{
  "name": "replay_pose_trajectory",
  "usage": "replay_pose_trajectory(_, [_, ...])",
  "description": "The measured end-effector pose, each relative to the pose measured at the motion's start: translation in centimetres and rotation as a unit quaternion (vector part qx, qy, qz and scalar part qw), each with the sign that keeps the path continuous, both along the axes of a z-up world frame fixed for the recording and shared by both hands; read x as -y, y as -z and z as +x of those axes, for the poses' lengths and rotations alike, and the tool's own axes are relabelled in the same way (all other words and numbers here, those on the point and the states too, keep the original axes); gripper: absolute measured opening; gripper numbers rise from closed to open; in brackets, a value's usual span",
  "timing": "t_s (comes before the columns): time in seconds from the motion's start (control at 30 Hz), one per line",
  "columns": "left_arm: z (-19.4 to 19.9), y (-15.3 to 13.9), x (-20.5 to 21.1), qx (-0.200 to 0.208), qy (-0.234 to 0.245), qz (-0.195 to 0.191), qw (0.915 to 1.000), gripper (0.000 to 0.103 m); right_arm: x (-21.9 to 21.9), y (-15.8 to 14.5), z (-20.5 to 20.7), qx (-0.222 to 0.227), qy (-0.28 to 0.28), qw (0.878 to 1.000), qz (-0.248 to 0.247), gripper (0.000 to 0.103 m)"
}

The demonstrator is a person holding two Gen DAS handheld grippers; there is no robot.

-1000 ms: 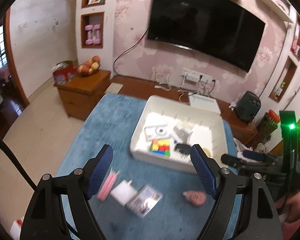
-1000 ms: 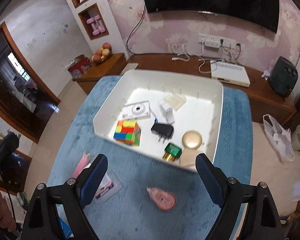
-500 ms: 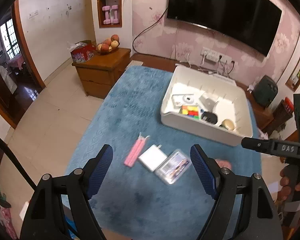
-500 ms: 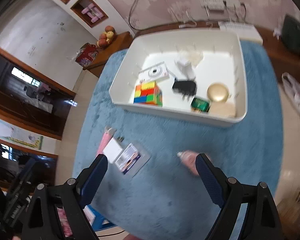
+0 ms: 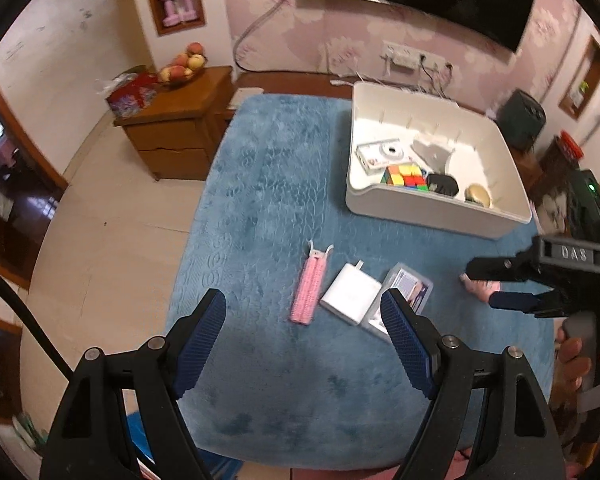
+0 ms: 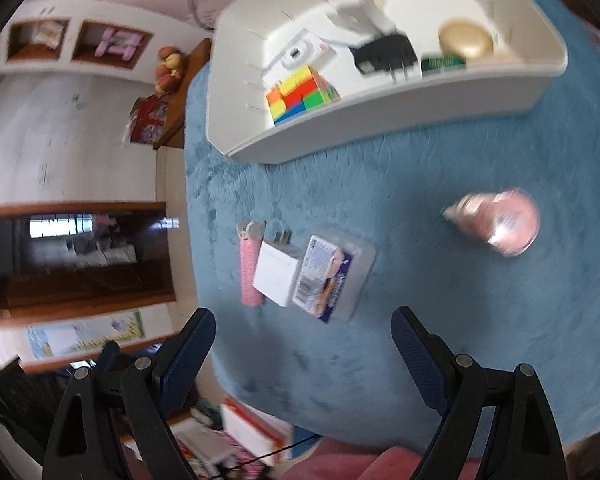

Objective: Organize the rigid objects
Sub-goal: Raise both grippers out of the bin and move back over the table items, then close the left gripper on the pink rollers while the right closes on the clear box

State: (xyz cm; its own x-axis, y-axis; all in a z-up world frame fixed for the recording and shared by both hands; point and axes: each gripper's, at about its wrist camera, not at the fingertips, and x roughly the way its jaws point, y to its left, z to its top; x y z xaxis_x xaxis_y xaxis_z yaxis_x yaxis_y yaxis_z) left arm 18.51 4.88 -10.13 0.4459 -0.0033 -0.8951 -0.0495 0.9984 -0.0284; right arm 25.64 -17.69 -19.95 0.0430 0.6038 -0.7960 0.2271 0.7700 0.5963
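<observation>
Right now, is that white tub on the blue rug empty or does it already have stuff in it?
Partly filled. The white tub holds a colourful puzzle cube, a small white camera, a black plug and a gold round thing, with bare floor showing.

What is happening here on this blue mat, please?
A person is sorting small things into a white bin, with a gripper in each hand. Both the left gripper and the right gripper are open and empty. A Rubik's cube and a camera already lie inside. A pink clip, a white charger, a clear card case and a pink tape dispenser remain on the blue mat.
</observation>
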Motion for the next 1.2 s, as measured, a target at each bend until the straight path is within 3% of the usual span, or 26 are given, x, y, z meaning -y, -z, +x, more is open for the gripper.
replay_pose_trajectory(0.27, [1.4, 2.2, -0.9, -0.044, 0.09, 0.006, 0.995, 0.082, -1.5, 2.9, -0.3, -0.053, 0.101, 0.993, 0.014, 0.09])
replay_pose_trajectory(0.57, [3.5, 6.5, -0.7, -0.111, 0.172, -0.004, 0.9787, 0.082, -2.2, 6.0, -0.3, -0.098, 0.2, 0.975, 0.012, 0.09])
replay_pose_trajectory(0.67, [4.2, 8.0, -0.7, -0.131, 0.187, -0.012, 0.9735, 0.082, -2.2, 6.9, 0.0, -0.108, 0.223, 0.969, 0.004, 0.084])
replay_pose_trajectory(0.9, [5.8, 11.0, -0.1, -0.17, 0.21, -0.02, 0.9626, 0.082, -2.3, 8.0, 0.4, -0.125, 0.249, 0.96, -0.025, 0.082])
replay_pose_trajectory(1.2, [7.1, 14.3, 0.4, -0.209, 0.217, -0.039, 0.9526, 0.082, -3.2, 9.6, 0.9, -0.162, 0.242, 0.954, -0.069, 0.073])
